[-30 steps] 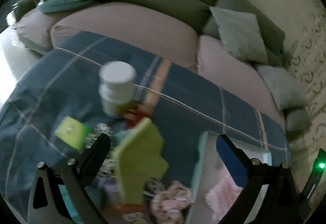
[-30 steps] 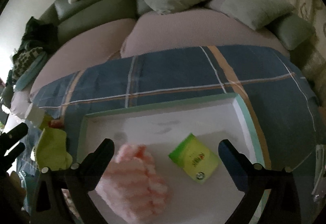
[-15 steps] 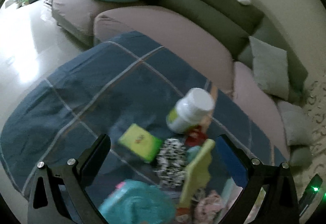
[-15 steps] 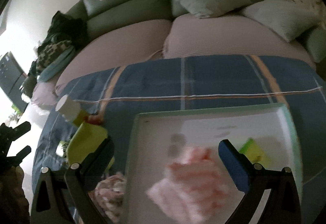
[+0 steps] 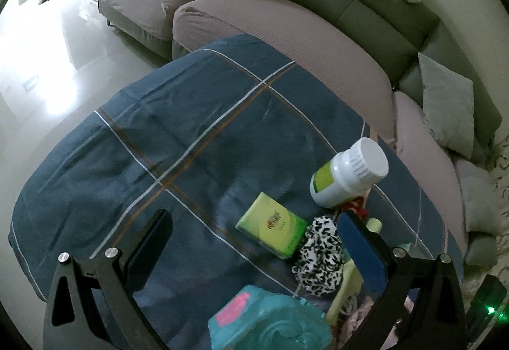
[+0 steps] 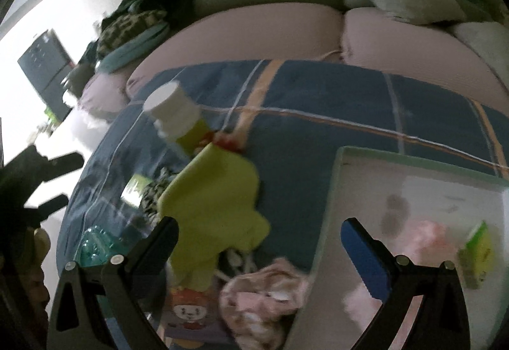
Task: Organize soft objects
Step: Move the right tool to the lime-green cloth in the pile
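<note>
Here, left gripper [image 5: 254, 242] and right gripper [image 6: 259, 242] both wide apart, nothing held.

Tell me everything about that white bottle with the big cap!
The white bottle looks like plastic, with a wide ribbed white screw cap that is closed and a yellow-green label around its body. In the left wrist view it appears to lean toward the sofa, though the fisheye may exaggerate that. It stands on the blue plaid cloth. A small red thing sits right at its base, and the green tissue pack lies close by, apart from it. Neither hand-held gripper touches it.
</note>
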Available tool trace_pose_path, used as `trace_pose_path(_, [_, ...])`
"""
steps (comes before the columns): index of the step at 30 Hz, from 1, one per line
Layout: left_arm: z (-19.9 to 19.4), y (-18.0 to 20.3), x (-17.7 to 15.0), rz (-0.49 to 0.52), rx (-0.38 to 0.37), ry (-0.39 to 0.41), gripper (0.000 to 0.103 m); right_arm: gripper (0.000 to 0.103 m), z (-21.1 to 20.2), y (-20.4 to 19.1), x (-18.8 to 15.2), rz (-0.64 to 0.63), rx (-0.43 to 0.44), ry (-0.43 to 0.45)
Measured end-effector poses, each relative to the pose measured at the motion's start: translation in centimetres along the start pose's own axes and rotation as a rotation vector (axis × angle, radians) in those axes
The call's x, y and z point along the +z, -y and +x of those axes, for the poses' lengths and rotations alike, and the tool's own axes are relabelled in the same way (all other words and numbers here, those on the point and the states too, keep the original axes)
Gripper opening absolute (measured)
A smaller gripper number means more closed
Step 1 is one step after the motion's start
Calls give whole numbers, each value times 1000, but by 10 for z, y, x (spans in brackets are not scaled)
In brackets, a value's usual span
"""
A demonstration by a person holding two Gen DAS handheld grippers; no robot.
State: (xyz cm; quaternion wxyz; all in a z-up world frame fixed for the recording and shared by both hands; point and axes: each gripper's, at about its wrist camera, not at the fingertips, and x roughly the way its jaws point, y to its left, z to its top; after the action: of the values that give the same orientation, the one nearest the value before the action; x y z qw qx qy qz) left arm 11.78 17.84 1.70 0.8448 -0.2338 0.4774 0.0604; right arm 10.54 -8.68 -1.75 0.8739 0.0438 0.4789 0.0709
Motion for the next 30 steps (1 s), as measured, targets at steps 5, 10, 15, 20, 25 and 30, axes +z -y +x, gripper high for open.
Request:
trace_pose_path(5, [4,-3,4,-3,-56,1,103,103,19,-22,-7,-49,33,-51])
trace_pose_path(10, [18,4,3,49,-45,-50,103,103,33,-29,-10,-62,40,-79])
trace_pose_path(15, [25,18,0,141,-10,-99,103,103,43,-32,-6,-52,49,-86])
trace_pose_path(20, [30,26,1,196,48,-123,103,98,54,-33,-3,-22,64,-90])
trace_pose_path(25, [36,22,5,172,60,-159,103,90,53,-23,0,19,74,-84])
trace_pose_path(30, [43,25,9,197,76,-194,103,83,50,-10,4,49,80,-76])
